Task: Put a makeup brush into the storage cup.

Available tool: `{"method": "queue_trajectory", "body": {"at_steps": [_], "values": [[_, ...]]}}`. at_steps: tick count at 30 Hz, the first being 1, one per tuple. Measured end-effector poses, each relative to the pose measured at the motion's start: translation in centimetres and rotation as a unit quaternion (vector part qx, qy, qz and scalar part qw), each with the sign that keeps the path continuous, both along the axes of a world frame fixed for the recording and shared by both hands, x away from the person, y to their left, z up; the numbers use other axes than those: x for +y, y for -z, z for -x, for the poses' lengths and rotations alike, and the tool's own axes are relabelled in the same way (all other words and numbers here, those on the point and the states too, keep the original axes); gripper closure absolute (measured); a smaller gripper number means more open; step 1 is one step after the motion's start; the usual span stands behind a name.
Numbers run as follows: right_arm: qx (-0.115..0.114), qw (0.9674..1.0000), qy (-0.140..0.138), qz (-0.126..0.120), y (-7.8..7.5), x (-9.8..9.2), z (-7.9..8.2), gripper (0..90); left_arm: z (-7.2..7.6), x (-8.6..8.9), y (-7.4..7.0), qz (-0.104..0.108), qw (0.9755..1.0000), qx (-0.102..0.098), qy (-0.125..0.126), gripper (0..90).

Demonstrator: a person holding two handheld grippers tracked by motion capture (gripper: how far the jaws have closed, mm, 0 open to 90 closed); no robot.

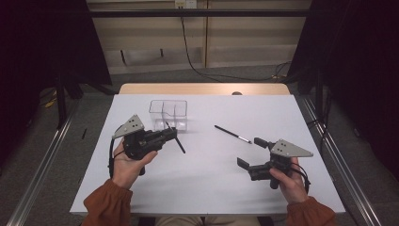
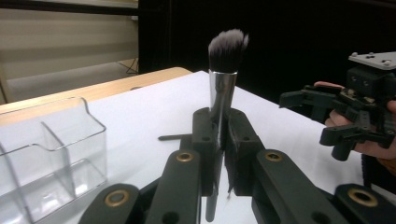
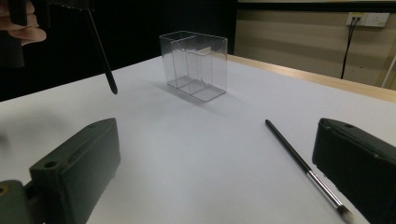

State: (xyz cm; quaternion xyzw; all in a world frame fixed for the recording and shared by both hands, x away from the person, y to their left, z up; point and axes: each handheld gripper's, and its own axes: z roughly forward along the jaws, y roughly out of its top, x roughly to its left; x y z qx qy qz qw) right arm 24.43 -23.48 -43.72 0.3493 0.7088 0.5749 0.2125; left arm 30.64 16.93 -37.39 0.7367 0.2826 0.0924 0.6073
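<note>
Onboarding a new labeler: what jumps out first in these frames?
The left gripper, left of centre, is shut on a makeup brush, bristles up, its handle hanging over the table. Just behind it stands a clear divided organizer, empty. A thin brush lies flat right of centre, near the open right gripper.

The white table [image 1: 211, 179] bears a clear divided organizer [image 1: 168, 114] at eleven o'clock (standing upright) and a thin brush [image 1: 233, 133] at one o'clock.
</note>
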Motion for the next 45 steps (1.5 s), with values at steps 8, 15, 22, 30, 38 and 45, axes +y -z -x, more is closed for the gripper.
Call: {"method": "queue_trajectory", "body": {"at_steps": [8,15,22,30,38,45], "values": [[0.005,0.9987,0.05,0.007,0.0,-1.5,0.4,2.5,-0.7,1.4,-0.4,-0.002,0.9999,-0.002,-0.015,83.9],[0.007,0.9978,0.064,0.013,0.4,-3.2,0.8,1.7,-1.4,2.4,-0.9,-0.011,0.9996,-0.006,-0.026,84.0],[-0.004,0.9954,0.093,0.021,0.6,-4.5,1.2,2.1,-1.9,3.5,-1.3,-0.017,0.9989,-0.007,-0.043,83.9],[-0.01,0.9928,0.118,0.02,1.1,-6.1,2.4,1.1,-2.5,4.7,-1.9,-0.025,0.9984,-0.007,-0.051,83.9],[-0.008,0.9938,0.108,0.025,1.3,-5.8,2.5,0.9,-3.5,6.1,-2.5,-0.014,0.9973,-0.011,-0.071,83.9],[-0.009,0.9937,0.11,0.023,1.3,-6.0,2.4,0.8,-4.8,7.0,-3.4,-0.027,0.995,-0.007,-0.095,83.9]]}}
